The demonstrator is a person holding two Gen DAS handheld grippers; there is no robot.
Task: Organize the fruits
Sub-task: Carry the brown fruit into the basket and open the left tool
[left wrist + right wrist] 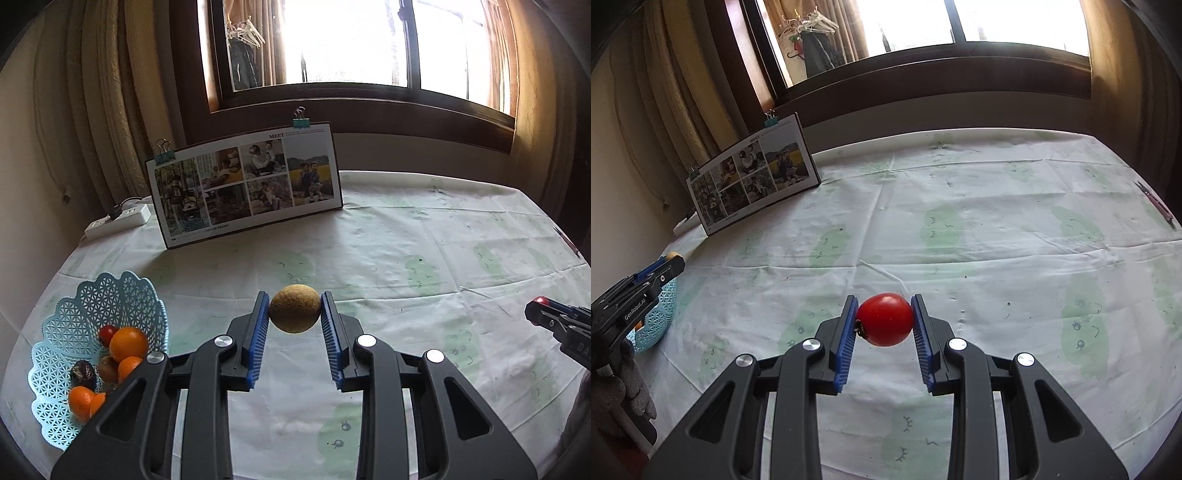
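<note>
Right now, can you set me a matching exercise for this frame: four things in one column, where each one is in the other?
Things:
1. brown round fruit
2. red tomato
3. oranges
4. photo board

Places:
A. in the blue basket
B. standing at the table's far side
C. between the right gripper fingers
D. between the left gripper fingers

Pairs: 1-D, 2-C, 3-A, 4-B

Daylight pours through the window at twelve o'clock, blown out to white glare. The tabletop is softly lit, with faint shadows. Fisheye bending and dark vignetting mark every edge.
</note>
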